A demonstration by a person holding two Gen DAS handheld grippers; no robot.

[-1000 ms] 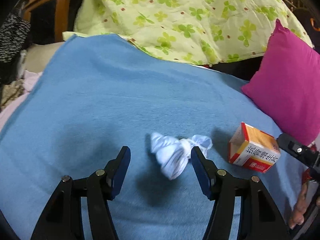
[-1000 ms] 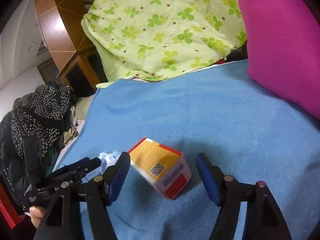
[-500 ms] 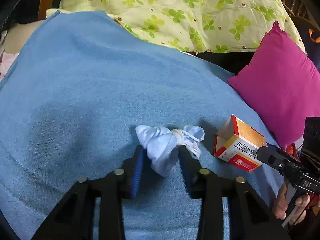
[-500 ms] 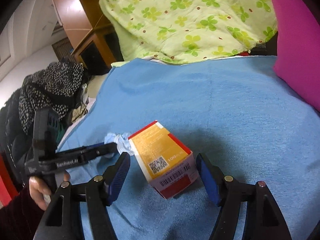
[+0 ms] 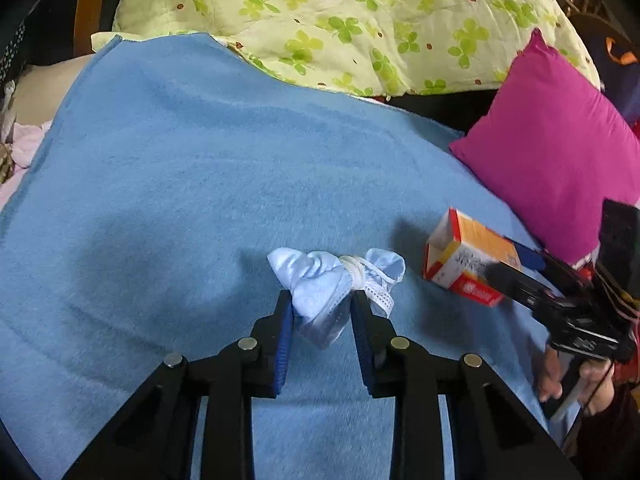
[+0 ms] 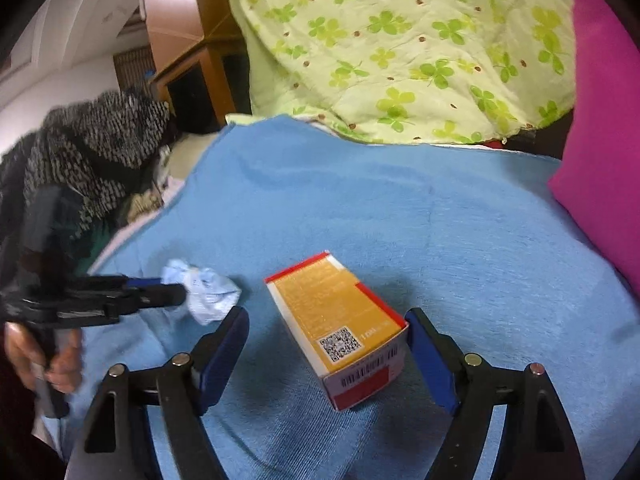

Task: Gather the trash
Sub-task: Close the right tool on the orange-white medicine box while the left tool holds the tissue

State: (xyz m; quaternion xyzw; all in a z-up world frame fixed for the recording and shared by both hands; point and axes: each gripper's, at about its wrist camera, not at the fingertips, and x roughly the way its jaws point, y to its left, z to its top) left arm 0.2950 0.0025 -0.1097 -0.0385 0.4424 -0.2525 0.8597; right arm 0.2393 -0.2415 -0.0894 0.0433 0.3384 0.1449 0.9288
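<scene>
Since a second ago the left gripper (image 5: 322, 312) has been closing; its pads now pinch the knotted pale-blue face mask (image 5: 320, 284) on the blue blanket (image 5: 200, 184). The right gripper (image 6: 326, 354) is opening astride the orange-and-red cardboard box (image 6: 340, 328), not gripping. Both pickups appear imminent.

Blanket: we see a blue blanket (image 5: 208, 184) spread flat over the bed.
Quilt: a pale green quilt (image 5: 360, 20) with clover print lies bunched along the blanket's far edge.
Pillow: a magenta pillow (image 5: 560, 148) rests at the right, on the blanket's edge.
Cabinet: we make out a brown wooden cabinet (image 6: 188, 76) beyond the bed.
Garment: a black-and-white speckled garment (image 6: 96, 152) is heaped at the left.
</scene>
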